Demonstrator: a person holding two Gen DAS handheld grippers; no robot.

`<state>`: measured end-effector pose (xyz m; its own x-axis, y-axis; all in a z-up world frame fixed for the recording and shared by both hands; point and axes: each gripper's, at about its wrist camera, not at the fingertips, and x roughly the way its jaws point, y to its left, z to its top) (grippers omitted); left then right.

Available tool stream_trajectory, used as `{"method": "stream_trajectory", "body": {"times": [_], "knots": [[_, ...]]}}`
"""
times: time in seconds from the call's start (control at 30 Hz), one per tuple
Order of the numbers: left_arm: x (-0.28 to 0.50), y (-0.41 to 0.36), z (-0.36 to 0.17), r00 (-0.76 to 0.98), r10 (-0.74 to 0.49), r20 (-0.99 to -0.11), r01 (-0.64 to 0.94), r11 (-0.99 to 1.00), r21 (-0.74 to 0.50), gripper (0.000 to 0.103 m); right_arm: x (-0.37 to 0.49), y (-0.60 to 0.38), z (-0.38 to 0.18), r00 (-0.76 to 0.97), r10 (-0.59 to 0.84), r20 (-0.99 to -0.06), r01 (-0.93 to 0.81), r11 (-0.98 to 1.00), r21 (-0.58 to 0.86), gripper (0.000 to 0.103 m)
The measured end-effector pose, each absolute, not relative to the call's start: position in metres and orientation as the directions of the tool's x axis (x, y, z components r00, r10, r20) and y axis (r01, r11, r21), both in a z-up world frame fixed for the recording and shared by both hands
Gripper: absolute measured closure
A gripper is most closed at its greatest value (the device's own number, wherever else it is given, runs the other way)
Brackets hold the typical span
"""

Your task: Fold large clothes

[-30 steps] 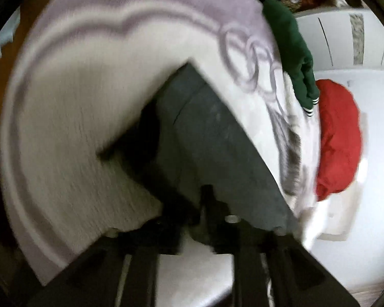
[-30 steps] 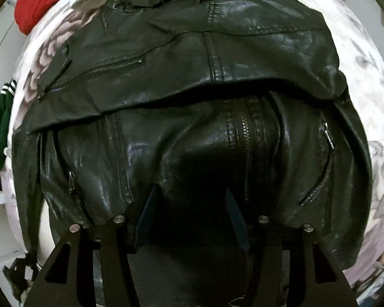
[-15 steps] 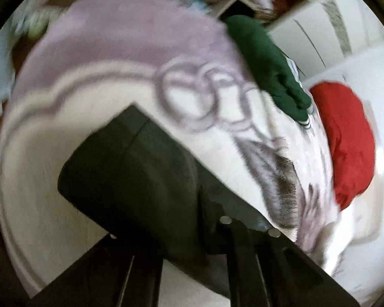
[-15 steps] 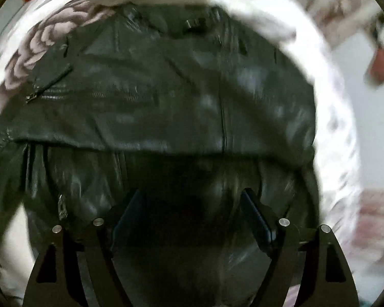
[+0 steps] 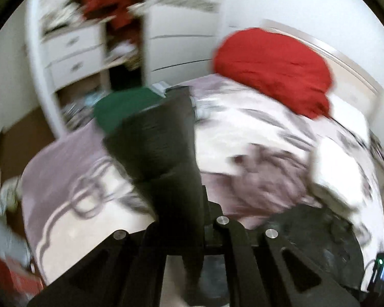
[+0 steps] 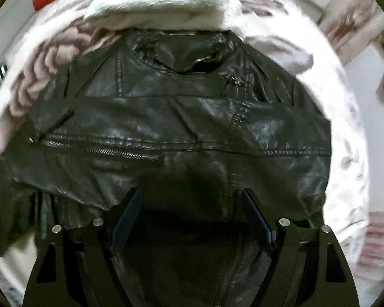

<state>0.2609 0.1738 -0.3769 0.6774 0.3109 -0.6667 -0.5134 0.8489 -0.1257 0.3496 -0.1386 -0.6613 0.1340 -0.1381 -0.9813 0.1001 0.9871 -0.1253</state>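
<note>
A: Left gripper [image 5: 192, 220] pinches a dark sleeve [image 5: 161, 138], lifted over the bed [image 5: 243, 138].
B: Right gripper [image 6: 192, 220] hangs wide, fingers [image 6: 126, 216] empty over the jacket [image 6: 192, 117].
A: Jacket lies flat on the floral blanket [image 6: 340, 128]. Red cloth [image 5: 274, 69], green garment [image 5: 123, 107] and white drawers [image 5: 71, 51] behind.

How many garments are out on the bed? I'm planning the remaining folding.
3 or 4: black leather jacket in front, green garment at the far edge, red one by the headboard, perhaps a white one. Others may be hidden.
</note>
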Motion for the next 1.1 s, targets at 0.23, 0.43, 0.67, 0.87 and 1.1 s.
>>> {"method": "stream_trajectory", "body": {"times": [0.23, 0.43, 0.67, 0.87, 1.1], "knots": [[0.338, -0.033, -0.365, 0.736, 0.025, -0.676, -0.177, 0.972, -0.156, 0.102, 0.326, -0.259, -0.631, 0.091, -0.060, -0.994, 0.248, 0.968, -0.036, 0.022], [0.370, -0.207, -0.415, 0.638, -0.161, -0.753, 0.114, 0.987, -0.114, 0.101, 0.287, -0.385, -0.631, 0.024, -0.078, -0.997, 0.399, 0.915, -0.062, 0.022], [0.374, -0.253, -0.492, 0.419, -0.110, -0.901, 0.148, 0.988, -0.052, 0.093, 0.253, -0.472, -0.649, -0.004, 0.062, -0.998, 0.526, 0.849, 0.051, 0.022], [0.349, -0.244, -0.482, 0.370, -0.202, -0.907, 0.151, 0.976, -0.156, 0.000, 0.246, -0.508, -0.655, 0.061, 0.273, -0.960, 0.558, 0.788, 0.260, 0.022], [0.326, -0.155, -0.444, 0.425, -0.013, -0.905, -0.053, 0.998, -0.039, 0.000, 0.278, -0.501, -0.642, 0.143, 0.455, -0.879, 0.525, 0.718, 0.457, 0.022]]}}
